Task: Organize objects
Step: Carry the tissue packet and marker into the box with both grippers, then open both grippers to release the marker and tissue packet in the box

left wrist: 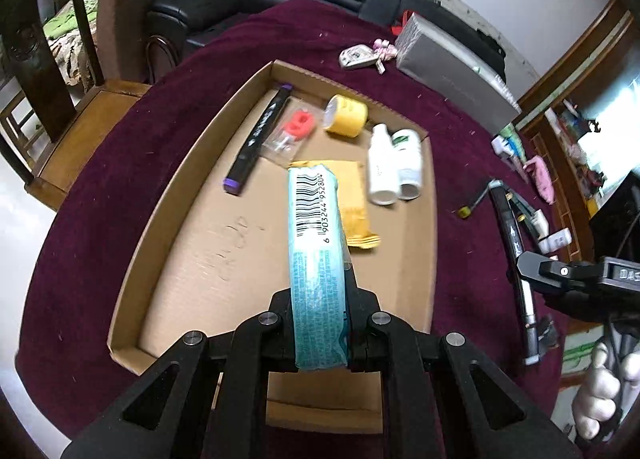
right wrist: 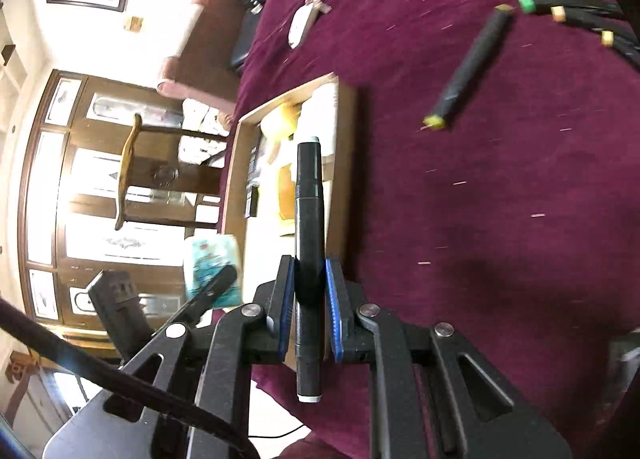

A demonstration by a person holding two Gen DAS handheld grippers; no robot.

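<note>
My left gripper point(left wrist: 320, 299) is shut on a teal tissue pack point(left wrist: 316, 259) with a barcode and holds it above the cardboard tray point(left wrist: 168, 195). In the tray lie a purple-capped black marker point(left wrist: 258, 139), a bagged red part point(left wrist: 298, 125), a yellow tape roll point(left wrist: 346, 115), two white bottles point(left wrist: 394, 163) and a yellow packet point(left wrist: 356, 203). My right gripper point(right wrist: 310, 307) is shut on a black marker point(right wrist: 308, 239) with white ends, above the cloth beside the tray point(right wrist: 344, 107). The tissue pack also shows in the right wrist view point(right wrist: 212, 267).
The table wears a maroon cloth point(left wrist: 100, 199). Loose black markers point(right wrist: 468, 67) lie on it right of the tray, several more at the far right point(right wrist: 580, 15). A grey box point(left wrist: 452, 71) and a key fob point(left wrist: 356, 57) lie behind the tray. A wooden chair point(left wrist: 60, 99) stands left.
</note>
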